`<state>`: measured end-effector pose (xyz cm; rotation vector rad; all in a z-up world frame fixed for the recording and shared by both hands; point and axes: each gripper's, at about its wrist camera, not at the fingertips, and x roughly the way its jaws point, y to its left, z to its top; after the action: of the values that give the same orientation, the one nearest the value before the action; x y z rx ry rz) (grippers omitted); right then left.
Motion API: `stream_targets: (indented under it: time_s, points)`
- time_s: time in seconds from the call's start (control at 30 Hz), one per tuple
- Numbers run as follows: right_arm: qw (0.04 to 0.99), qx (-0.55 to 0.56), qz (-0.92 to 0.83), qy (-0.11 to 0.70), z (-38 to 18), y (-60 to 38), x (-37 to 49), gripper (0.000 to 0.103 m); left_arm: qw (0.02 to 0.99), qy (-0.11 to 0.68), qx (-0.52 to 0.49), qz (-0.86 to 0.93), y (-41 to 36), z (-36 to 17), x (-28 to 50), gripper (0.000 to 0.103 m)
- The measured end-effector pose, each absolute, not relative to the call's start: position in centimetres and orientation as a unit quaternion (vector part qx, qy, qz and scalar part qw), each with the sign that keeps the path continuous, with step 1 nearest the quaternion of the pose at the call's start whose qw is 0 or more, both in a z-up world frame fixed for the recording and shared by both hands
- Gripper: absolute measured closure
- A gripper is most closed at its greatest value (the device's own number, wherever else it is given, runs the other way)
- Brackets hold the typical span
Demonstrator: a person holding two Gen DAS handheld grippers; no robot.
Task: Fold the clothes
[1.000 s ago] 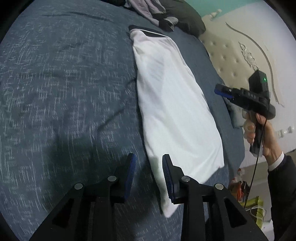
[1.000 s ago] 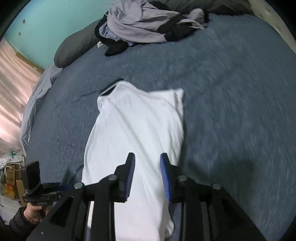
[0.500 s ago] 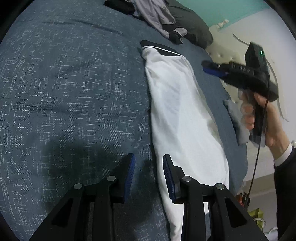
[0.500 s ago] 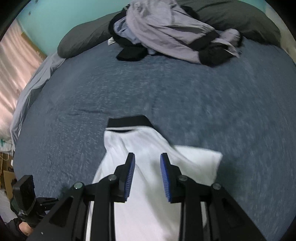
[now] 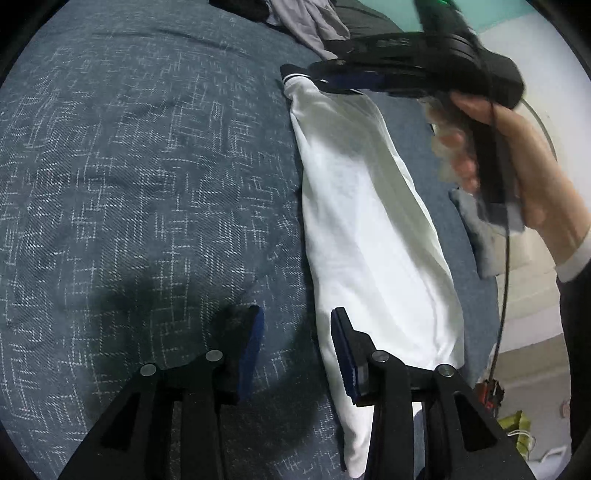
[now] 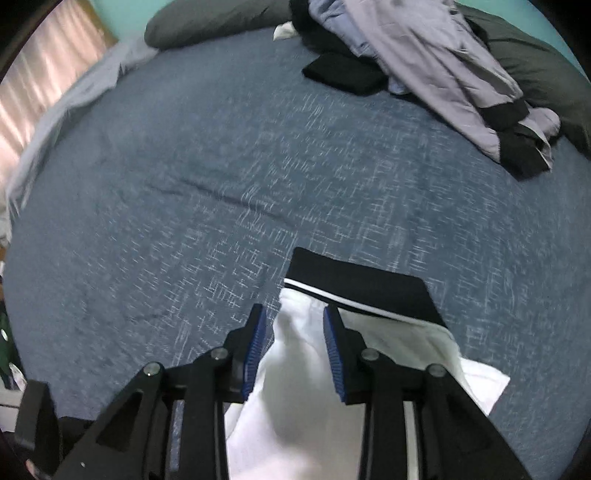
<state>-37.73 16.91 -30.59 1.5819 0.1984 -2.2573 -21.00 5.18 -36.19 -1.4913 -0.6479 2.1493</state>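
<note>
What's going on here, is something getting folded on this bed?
A person with a handheld gripper in each hand is working on a white garment with a black band, laid out as a long strip on the blue bedspread. The right gripper hangs over the band end, the left gripper over the opposite end; both are opening, with nothing pinched. A pile of unfolded clothes waits by the dark pillows.

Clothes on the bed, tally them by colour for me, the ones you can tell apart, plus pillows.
White garment with a black collar band: 1
Lilac-grey garment in the heap: 1
Black pieces in the heap: at least 2; how many garments they belong to cannot be told
Dark grey pillows: 2
Total: at least 6
</note>
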Motion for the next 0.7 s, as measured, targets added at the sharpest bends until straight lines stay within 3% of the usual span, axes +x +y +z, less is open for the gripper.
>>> stream_targets:
  time_s: [0.1, 0.13, 0.17, 0.27, 0.53, 0.7]
  points:
    - [0.175, 0.570, -0.798, 0.083, -31.8, 16.2, -38.3, 0.071, 0.224, -0.236, -0.541, 0.775, 5.6, -36.3, -20.9, 0.059]
    - [0.171, 0.568, -0.800, 0.086, -32.0, 16.1, -38.4, 0.076, 0.227, -0.236, -0.541, 0.774, 5.8, -36.4, -20.9, 0.058]
    - [0.168, 0.566, -0.802, 0.089, -32.1, 16.0, -38.5, 0.089, 0.229, -0.235, -0.542, 0.773, 6.0, -36.4, -20.8, 0.058]
    - [0.168, 0.553, -0.812, 0.078, -31.8, 16.3, -38.8, 0.101, 0.236, -0.229, -0.544, 0.772, 6.6, -36.6, -20.8, 0.058]
    - [0.162, 0.512, -0.844, 0.008, -29.0, 18.8, -39.8, 0.103, 0.238, -0.221, -0.547, 0.772, 7.1, -36.9, -20.6, 0.058]
    - [0.180, 0.552, -0.813, 0.046, -29.9, 16.6, -39.7, 0.103, 0.238, -0.225, -0.545, 0.772, 7.0, -36.8, -20.7, 0.058]
